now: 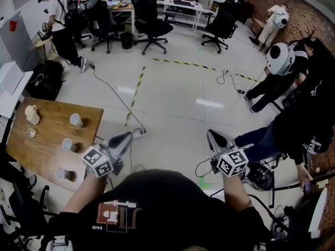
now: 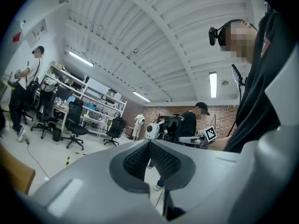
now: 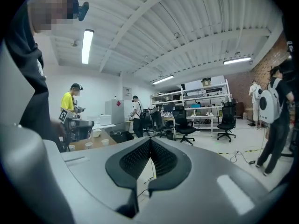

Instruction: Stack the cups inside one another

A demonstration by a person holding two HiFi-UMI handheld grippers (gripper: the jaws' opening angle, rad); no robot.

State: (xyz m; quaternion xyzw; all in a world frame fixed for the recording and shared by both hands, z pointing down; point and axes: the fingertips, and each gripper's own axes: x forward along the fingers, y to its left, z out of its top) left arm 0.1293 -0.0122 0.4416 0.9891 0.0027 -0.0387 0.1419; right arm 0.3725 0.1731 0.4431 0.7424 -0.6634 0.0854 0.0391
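Cups [image 1: 67, 145] stand apart, none yet nested, on the wooden table [image 1: 47, 156] at the head view's left; the left gripper view shows the left gripper [image 2: 149, 143] closed on nothing, and the right gripper view shows the right gripper [image 3: 149, 141] likewise, away from them.

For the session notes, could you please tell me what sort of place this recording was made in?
Probably an open-plan lab or workshop office: black office chairs at desks, yellow-black hazard tape on the floor, and a cable trailing past a wooden table holding white cups.
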